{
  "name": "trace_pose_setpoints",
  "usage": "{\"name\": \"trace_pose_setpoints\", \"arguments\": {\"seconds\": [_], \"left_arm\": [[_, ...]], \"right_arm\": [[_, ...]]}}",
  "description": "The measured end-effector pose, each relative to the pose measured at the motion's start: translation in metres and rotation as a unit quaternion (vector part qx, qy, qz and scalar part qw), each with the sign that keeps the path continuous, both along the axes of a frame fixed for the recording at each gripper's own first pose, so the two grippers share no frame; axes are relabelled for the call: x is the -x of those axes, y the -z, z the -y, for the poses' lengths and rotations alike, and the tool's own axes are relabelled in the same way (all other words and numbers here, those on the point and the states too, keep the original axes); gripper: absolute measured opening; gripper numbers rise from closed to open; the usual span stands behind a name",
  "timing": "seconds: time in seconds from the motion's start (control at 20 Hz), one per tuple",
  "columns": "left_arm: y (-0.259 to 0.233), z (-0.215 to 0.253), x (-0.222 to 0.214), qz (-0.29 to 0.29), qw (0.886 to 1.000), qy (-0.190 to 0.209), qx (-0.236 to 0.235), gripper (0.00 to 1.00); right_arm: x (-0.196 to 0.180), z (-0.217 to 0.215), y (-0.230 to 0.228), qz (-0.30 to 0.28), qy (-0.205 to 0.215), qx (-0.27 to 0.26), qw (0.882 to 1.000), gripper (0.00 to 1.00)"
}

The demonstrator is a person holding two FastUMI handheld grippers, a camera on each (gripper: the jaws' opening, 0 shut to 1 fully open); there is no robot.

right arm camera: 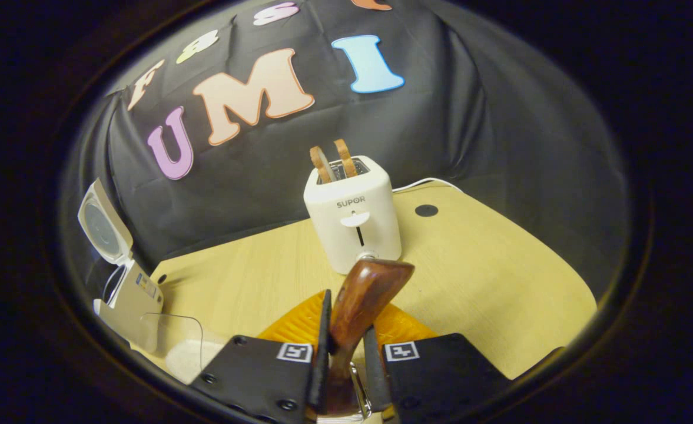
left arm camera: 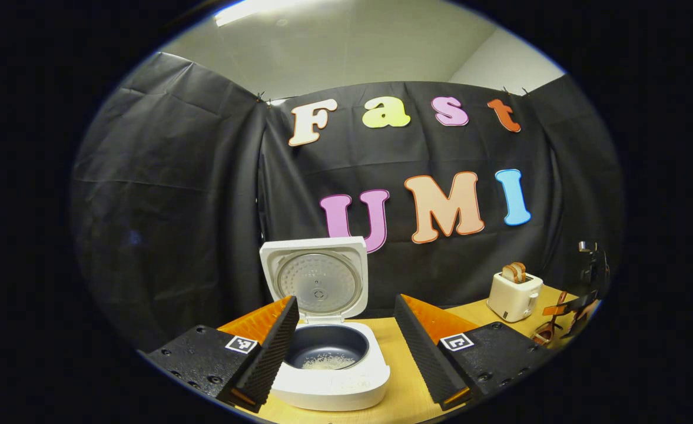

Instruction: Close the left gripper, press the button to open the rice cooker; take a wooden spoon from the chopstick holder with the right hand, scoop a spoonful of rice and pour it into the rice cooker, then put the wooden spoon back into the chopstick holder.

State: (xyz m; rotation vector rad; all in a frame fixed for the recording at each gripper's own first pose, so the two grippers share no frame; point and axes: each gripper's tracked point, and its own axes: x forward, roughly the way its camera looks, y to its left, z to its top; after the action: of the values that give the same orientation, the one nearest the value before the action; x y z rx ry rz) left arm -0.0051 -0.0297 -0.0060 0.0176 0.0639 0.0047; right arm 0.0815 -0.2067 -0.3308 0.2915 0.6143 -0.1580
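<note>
The white rice cooker (left arm camera: 328, 383) stands with its lid (left arm camera: 317, 280) up, and a little rice lies in the dark inner pot (left arm camera: 325, 347). My left gripper (left arm camera: 346, 300) is open, its fingers spread either side of the cooker just in front of it. My right gripper (right arm camera: 346, 359) is shut on the brown wooden spoon (right arm camera: 370, 288), whose handle end sticks up between the fingers. The spoon's lower part goes down into the metal chopstick holder (right arm camera: 346, 409) at the bottom edge. Far off to the right, the right gripper (left arm camera: 570, 312) is small in the left gripper view.
A white toaster (right arm camera: 352, 221) with two bread slices stands behind the spoon on the wooden table (right arm camera: 499, 282). A clear container of rice (right arm camera: 181, 347) sits beside the open rice cooker (right arm camera: 122, 282) at the left. A white cable runs behind the toaster.
</note>
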Motion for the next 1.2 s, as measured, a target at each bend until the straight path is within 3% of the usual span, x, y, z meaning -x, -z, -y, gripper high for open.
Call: {"name": "trace_pose_setpoints", "arguments": {"seconds": [0.1, 0.3, 0.4, 0.5, 0.8, 0.9, 1.2], "left_arm": [[-0.001, -0.001, 0.001, 0.002, 1.000, 0.000, 0.002, 0.99], [-0.006, -0.003, -0.002, 0.009, 1.000, 0.005, 0.000, 0.99], [-0.010, -0.003, -0.003, 0.015, 1.000, 0.011, 0.003, 0.96], [-0.011, -0.003, -0.006, 0.017, 1.000, 0.017, 0.005, 0.99], [-0.018, -0.001, -0.009, 0.031, 0.999, 0.039, 0.021, 0.96], [-0.018, -0.005, -0.009, 0.032, 0.998, 0.043, 0.026, 0.99], [-0.021, -0.030, -0.005, 0.040, 0.998, 0.039, 0.031, 0.96]], "right_arm": [[0.006, -0.008, -0.007, 0.004, -0.012, -0.002, 1.000, 0.24], [0.016, -0.016, -0.029, 0.025, -0.025, 0.021, 0.999, 0.27], [0.020, -0.021, -0.040, 0.032, -0.031, 0.025, 0.999, 0.24], [0.023, -0.021, -0.055, 0.043, -0.028, 0.030, 0.998, 0.25], [0.031, -0.031, -0.119, 0.091, -0.023, 0.041, 0.995, 0.24], [0.030, -0.044, -0.135, 0.102, -0.028, 0.033, 0.994, 0.24], [0.028, -0.110, -0.173, 0.133, -0.057, 0.006, 0.990, 0.24]]}}
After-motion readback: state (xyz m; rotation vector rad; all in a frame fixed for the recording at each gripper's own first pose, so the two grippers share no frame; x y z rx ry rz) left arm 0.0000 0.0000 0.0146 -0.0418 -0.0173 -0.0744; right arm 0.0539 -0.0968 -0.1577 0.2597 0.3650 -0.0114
